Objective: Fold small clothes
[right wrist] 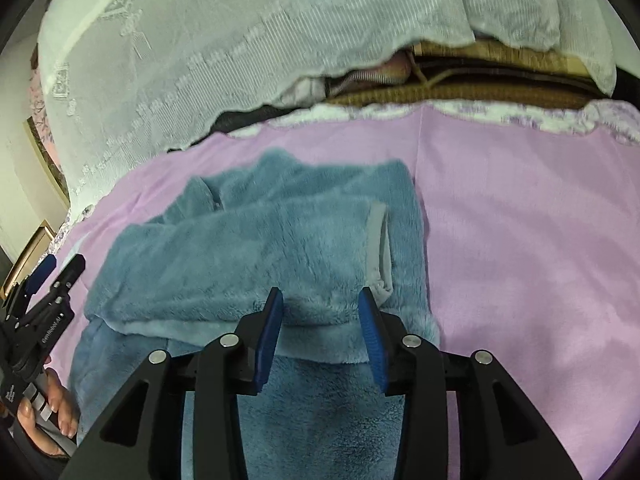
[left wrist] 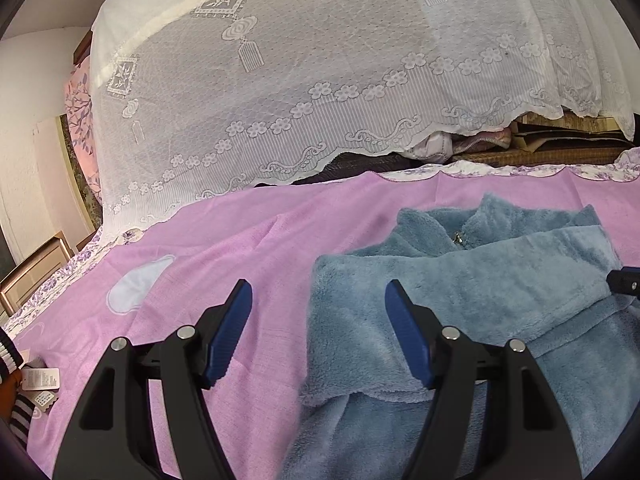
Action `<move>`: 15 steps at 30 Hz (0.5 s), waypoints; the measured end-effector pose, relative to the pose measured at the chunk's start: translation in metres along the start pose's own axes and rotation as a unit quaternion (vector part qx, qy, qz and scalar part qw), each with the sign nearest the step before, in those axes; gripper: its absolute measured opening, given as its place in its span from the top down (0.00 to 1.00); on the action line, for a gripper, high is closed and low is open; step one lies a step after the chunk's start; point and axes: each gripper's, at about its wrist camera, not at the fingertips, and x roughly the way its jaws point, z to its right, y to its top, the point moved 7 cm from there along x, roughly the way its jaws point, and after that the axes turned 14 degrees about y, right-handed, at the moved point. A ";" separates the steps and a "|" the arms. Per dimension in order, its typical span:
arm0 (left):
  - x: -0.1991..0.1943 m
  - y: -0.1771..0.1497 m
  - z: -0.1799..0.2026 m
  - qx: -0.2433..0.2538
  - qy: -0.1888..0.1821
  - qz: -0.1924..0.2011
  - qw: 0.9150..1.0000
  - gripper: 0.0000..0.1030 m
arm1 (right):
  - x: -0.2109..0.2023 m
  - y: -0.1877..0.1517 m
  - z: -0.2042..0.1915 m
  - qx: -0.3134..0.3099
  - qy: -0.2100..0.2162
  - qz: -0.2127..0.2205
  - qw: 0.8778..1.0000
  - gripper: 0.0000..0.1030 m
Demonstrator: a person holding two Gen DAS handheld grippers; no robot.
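Note:
A blue fleece zip jacket lies on the pink bedsheet, collar at the far end, with both sleeves folded across its chest. My left gripper is open and empty, hovering over the jacket's left edge. My right gripper is open and empty just above the folded sleeve, near its grey cuff. The left gripper also shows in the right wrist view, left of the jacket. The right gripper's tip shows in the left wrist view.
A white lace cover drapes over a pile at the back of the bed. Woven mats and bedding lie under its edge. Striped clothing and paper tags sit at the left. A wooden bed frame stands at the far left.

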 end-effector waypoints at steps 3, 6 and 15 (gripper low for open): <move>-0.002 0.000 -0.002 -0.003 0.002 0.005 1.000 0.35 | 0.000 -0.001 -0.001 -0.002 0.000 0.001 1.000 0.61; -0.004 0.002 -0.004 -0.005 0.003 0.010 1.000 0.35 | -0.004 0.000 -0.003 -0.006 0.002 0.009 1.000 0.61; -0.008 0.005 -0.007 -0.008 0.005 0.023 1.000 0.34 | -0.004 -0.001 -0.005 -0.014 0.000 0.003 1.000 0.60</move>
